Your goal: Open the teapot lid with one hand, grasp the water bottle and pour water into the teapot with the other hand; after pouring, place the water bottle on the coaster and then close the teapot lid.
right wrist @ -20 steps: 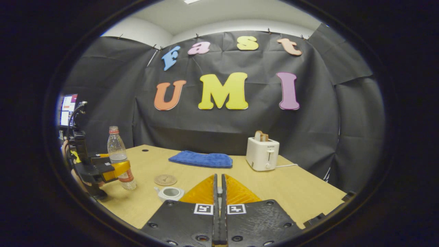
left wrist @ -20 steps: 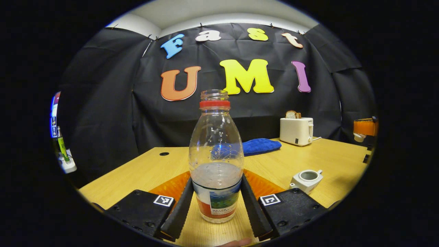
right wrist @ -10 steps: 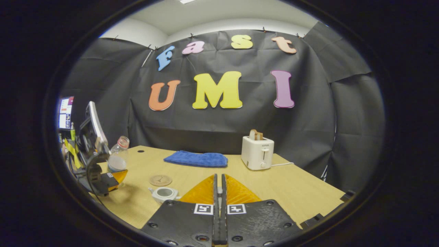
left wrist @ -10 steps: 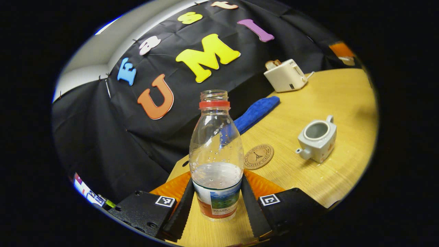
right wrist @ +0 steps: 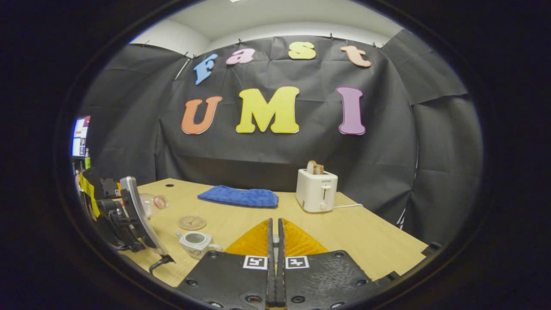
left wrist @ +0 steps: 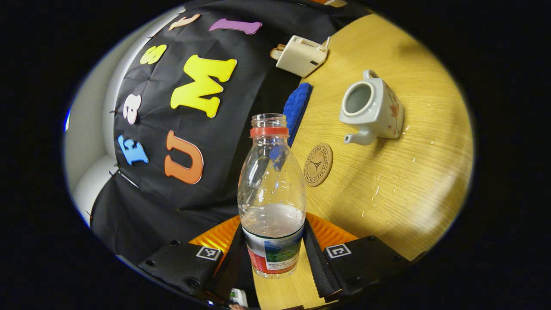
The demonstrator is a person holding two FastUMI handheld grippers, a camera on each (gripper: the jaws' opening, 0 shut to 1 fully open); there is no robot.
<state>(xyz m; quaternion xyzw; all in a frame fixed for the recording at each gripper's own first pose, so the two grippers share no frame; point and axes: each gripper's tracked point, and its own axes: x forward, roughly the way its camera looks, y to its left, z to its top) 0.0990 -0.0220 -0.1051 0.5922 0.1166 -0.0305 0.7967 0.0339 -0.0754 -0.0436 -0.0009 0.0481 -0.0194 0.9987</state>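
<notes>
A clear plastic water bottle [left wrist: 271, 189], capless with a red neck ring and about a third full, is held at its label by my left gripper [left wrist: 272, 227], shut on it. The bottle [right wrist: 153, 203] lies tipped almost level in the right gripper view, mouth toward the white teapot [right wrist: 196, 242], with the left gripper [right wrist: 129, 215] behind it. The teapot [left wrist: 374, 107] stands lidless on the table beside the round cork coaster [left wrist: 318, 164]. My right gripper [right wrist: 274, 221] is shut to the right of the teapot; I cannot tell whether anything is pinched between its fingers.
A white toaster [right wrist: 316, 196] with bread and a folded blue cloth [right wrist: 238, 196] sit at the back of the wooden table [left wrist: 409, 181]. Small water drops lie on the wood near the teapot. A monitor [right wrist: 79, 135] glows at far left.
My left gripper has rolled over with the bottle, taking it from upright to nearly level and closer to the teapot. The right gripper has stayed shut and barely shifted.
</notes>
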